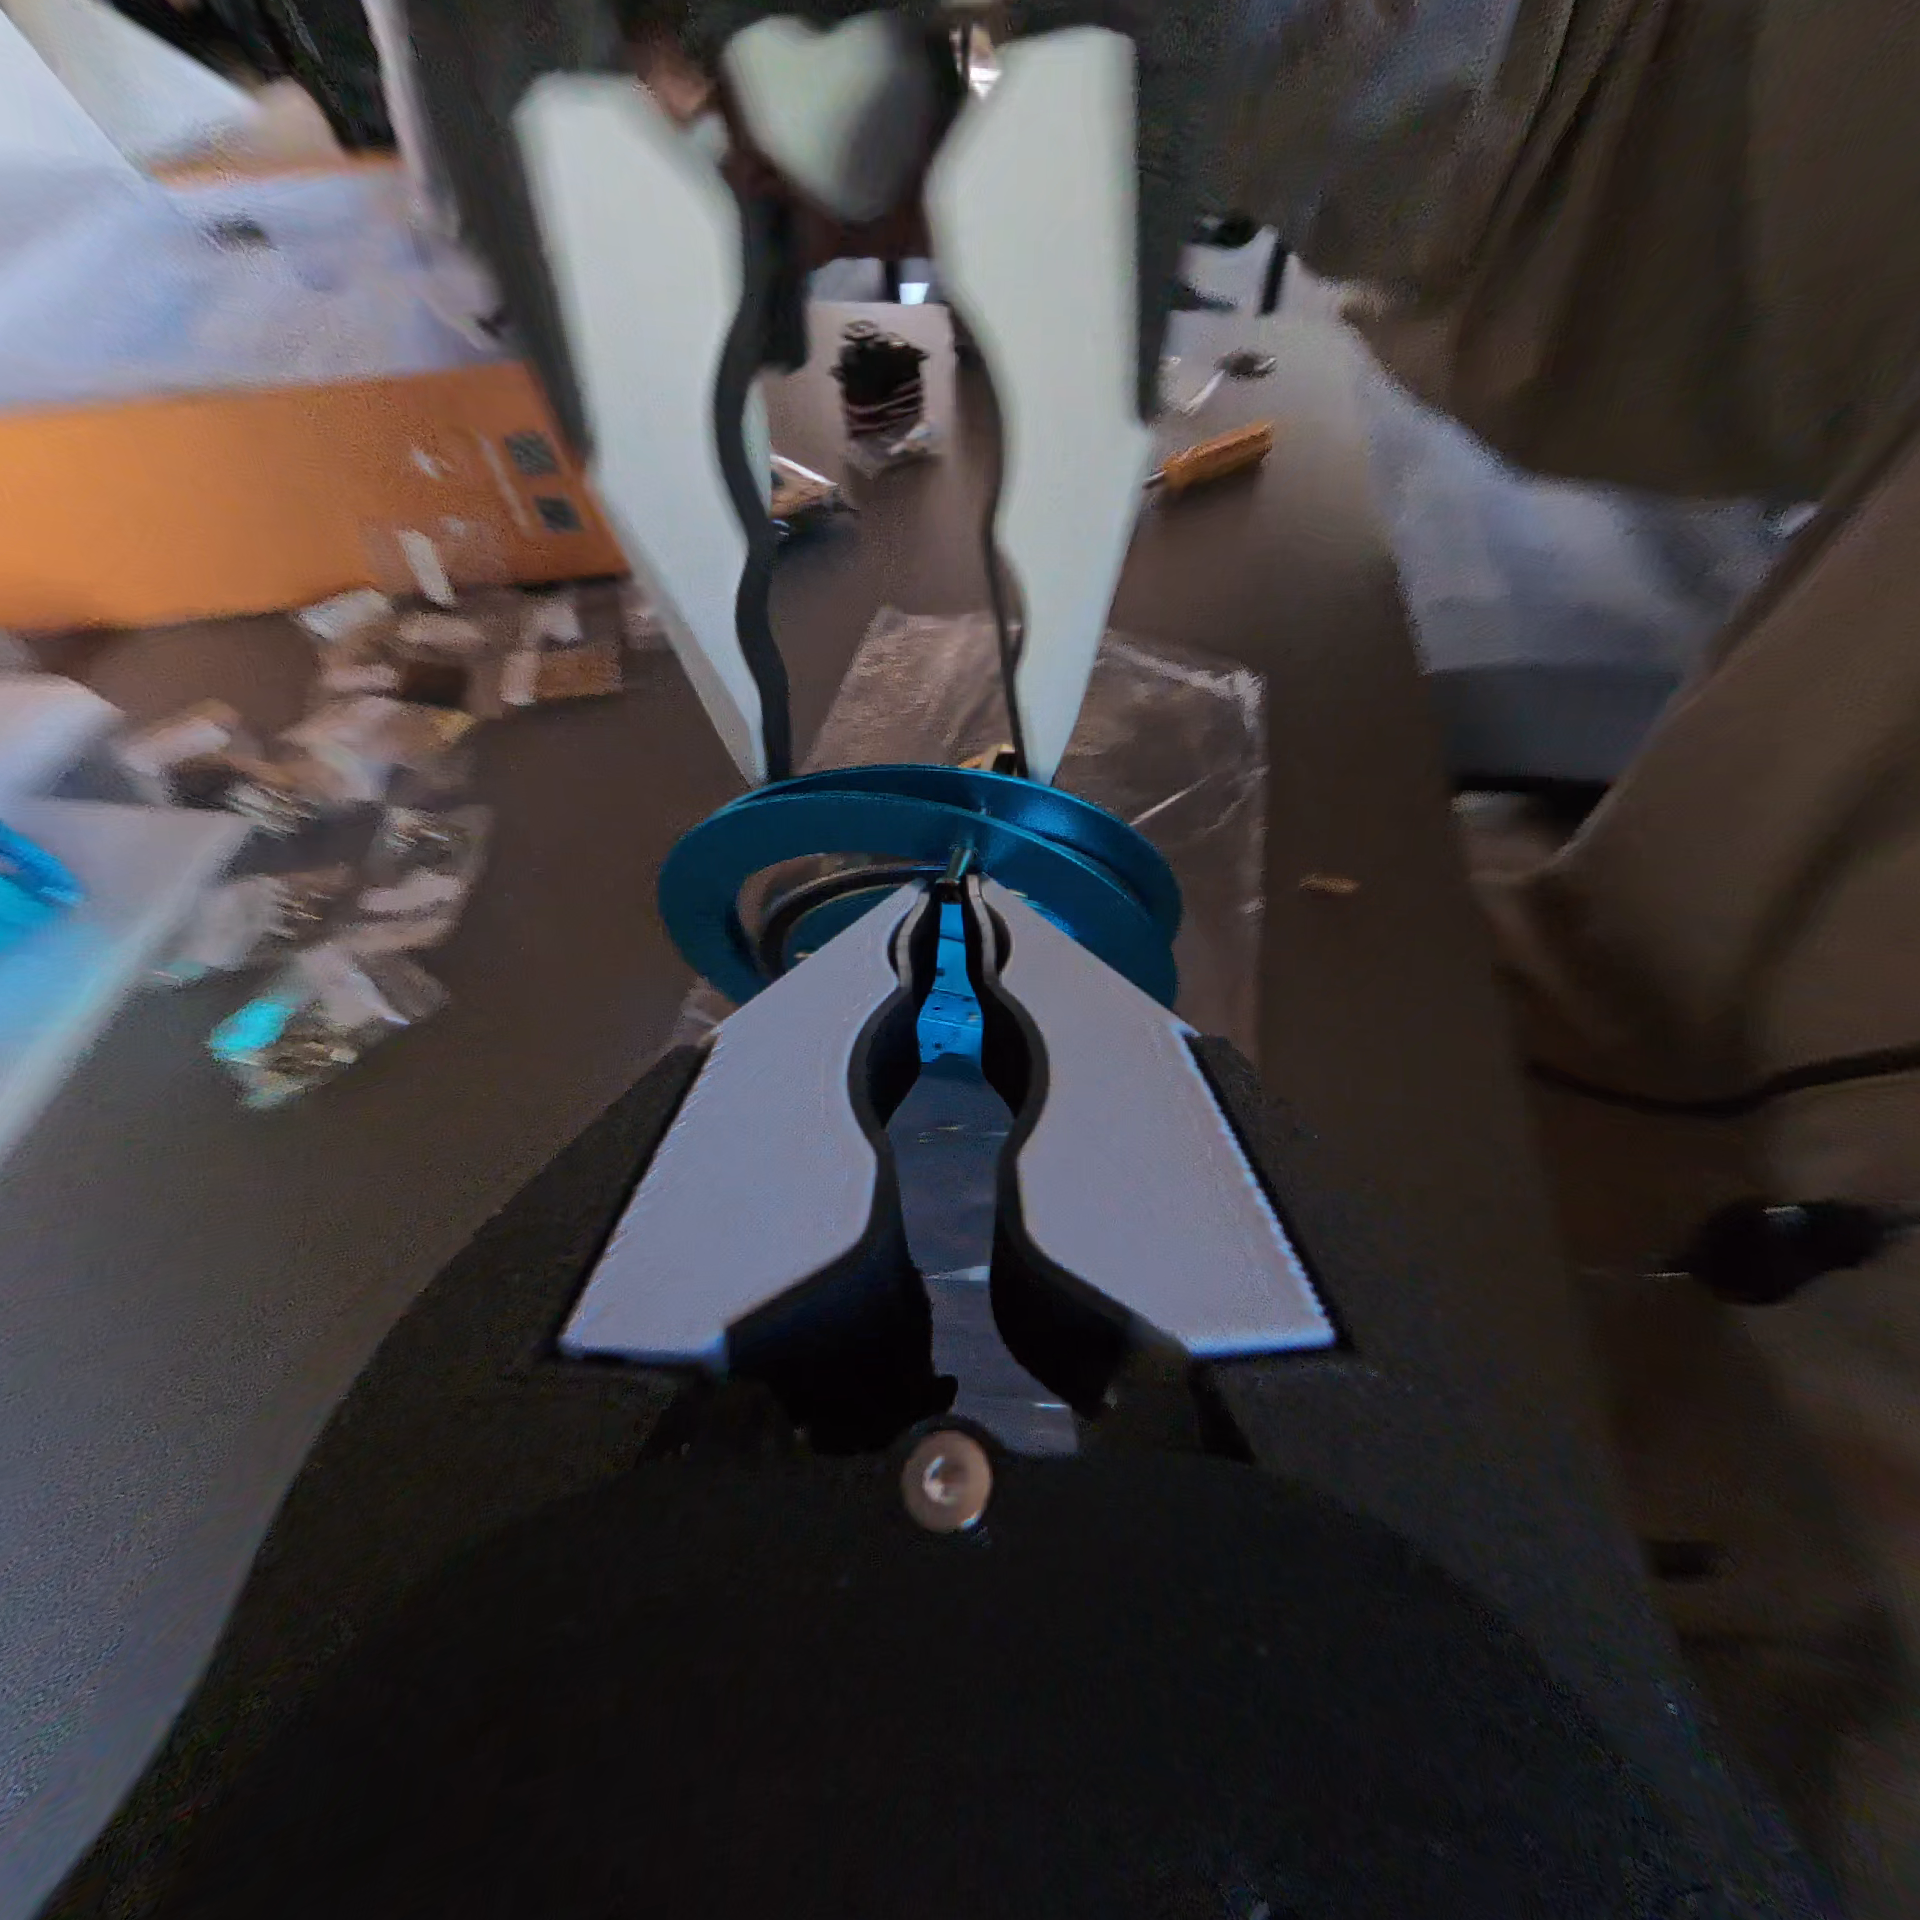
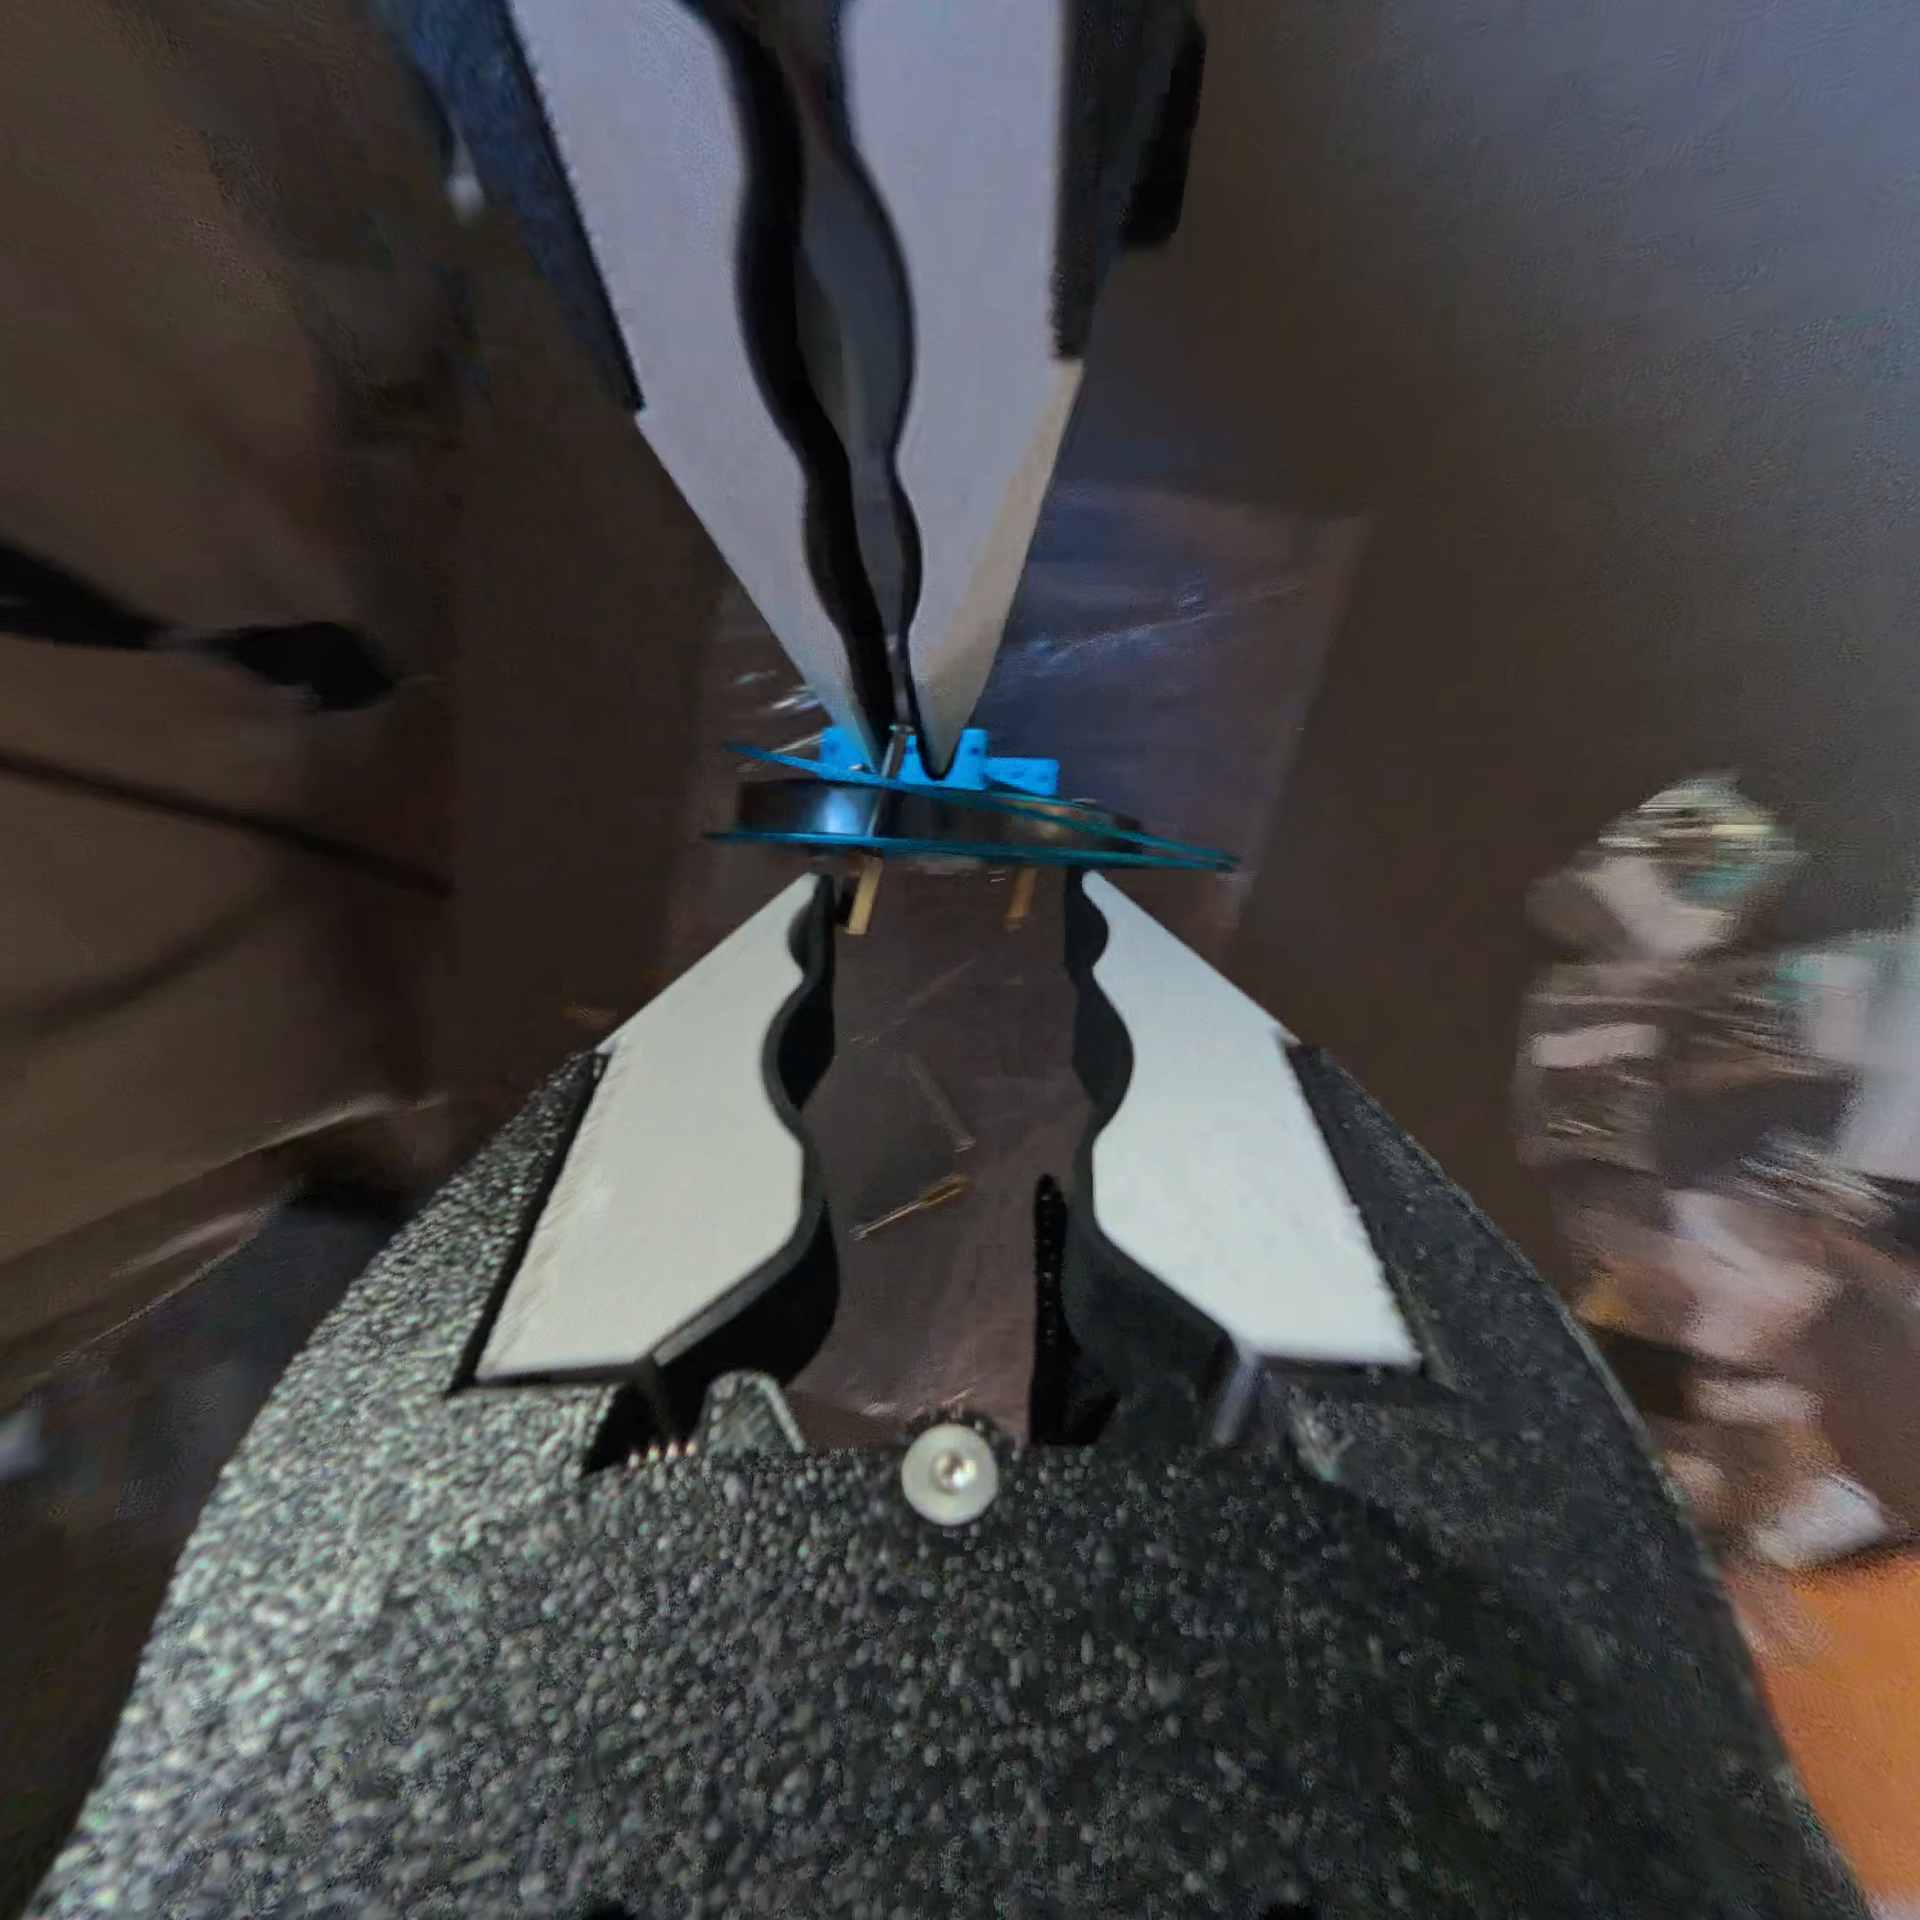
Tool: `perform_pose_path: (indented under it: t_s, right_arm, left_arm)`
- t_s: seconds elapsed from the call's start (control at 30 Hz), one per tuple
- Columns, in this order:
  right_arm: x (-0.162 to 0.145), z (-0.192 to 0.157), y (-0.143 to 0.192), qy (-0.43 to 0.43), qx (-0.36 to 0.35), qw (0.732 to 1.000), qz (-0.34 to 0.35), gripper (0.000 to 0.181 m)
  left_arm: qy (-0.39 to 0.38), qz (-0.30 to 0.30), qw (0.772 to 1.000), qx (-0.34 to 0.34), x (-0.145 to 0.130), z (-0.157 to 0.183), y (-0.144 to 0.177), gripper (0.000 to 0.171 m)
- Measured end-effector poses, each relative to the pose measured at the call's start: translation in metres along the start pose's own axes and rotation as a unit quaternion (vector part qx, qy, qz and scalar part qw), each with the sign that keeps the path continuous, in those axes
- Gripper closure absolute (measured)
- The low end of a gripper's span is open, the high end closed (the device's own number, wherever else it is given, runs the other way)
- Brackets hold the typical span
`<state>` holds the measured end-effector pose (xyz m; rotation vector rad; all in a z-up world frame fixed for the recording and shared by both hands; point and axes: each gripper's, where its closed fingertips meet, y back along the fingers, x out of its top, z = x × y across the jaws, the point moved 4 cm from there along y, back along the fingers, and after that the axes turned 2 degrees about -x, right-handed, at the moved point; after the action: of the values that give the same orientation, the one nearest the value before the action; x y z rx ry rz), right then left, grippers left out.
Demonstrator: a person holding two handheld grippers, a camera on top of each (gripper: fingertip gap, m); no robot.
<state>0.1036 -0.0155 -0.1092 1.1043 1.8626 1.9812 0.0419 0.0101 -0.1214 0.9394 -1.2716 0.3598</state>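
1. Black grainy housing with a silver screw head (image 2: 951,1475): nearest item in both wrist views, my own tooling.

2. My left gripper (image 1: 951,899): white fingers drawn almost together, tips pinching a small metal pin (image 1: 956,864). The hold is at the very tips only; I judge it slight, best kept square to the pin with steady pressure.

3. My right gripper (image 2: 951,883): fingers wide apart, nothing between them. Its tips stand at the far rim of item 4, opposite my left; contact cannot be told.

4. Pair of thin teal metal rings (image 1: 717,883): stacked, slightly tilted to each other, held between the two grippers, above the table. A bright blue plastic bracket (image 2: 997,764) sits on them; short brass posts (image 2: 864,906) stick out of the side that faces my right gripper.

5. Clear plastic bag (image 1: 1164,727): flat on the brown table (image 1: 1340,644), under item 4.

6. Long orange box (image 1: 260,499): far left.

7. Writing: printed patches on the orange box, too blurred to read. No brand seen.
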Motion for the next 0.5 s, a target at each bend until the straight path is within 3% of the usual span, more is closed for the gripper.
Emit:
perform_pose_path:
  t_s: [0.07,0.17,0.23,0.33,0.37,0.4,0.5]
  right_arm:
    - [0.000,-0.007,0.004,0.039,-0.129,0.990,0.040,0.135]
    - [-0.004,-0.018,0.002,0.073,-0.319,0.943,0.070,0.141]
    - [-0.010,-0.025,-0.004,0.108,-0.431,0.895,0.048,0.140]
    - [-0.008,-0.037,-0.006,0.202,-0.582,0.787,0.001,0.144]
    - [-0.005,-0.041,-0.007,0.227,-0.614,0.756,-0.010,0.149]
    - [-0.001,-0.046,-0.009,0.243,-0.625,0.741,-0.011,0.151]
    - [0.003,-0.047,-0.014,0.264,-0.638,0.723,-0.026,0.155]
  left_arm:
    - [0.070,0.012,0.997,-0.030,-0.001,-0.003,0.000,0.170]
    - [0.156,0.022,0.985,-0.069,-0.003,-0.007,0.002,0.170]
    - [0.211,0.030,0.972,-0.094,-0.004,-0.010,0.002,0.170]
    - [0.285,0.041,0.948,-0.134,-0.007,-0.014,0.001,0.170]
    - [0.300,0.044,0.943,-0.141,-0.008,-0.014,0.001,0.170]
    - [0.310,0.045,0.939,-0.145,-0.008,-0.014,0.001,0.170]
    - [0.303,0.041,0.942,-0.140,-0.009,-0.014,0.002,0.170]
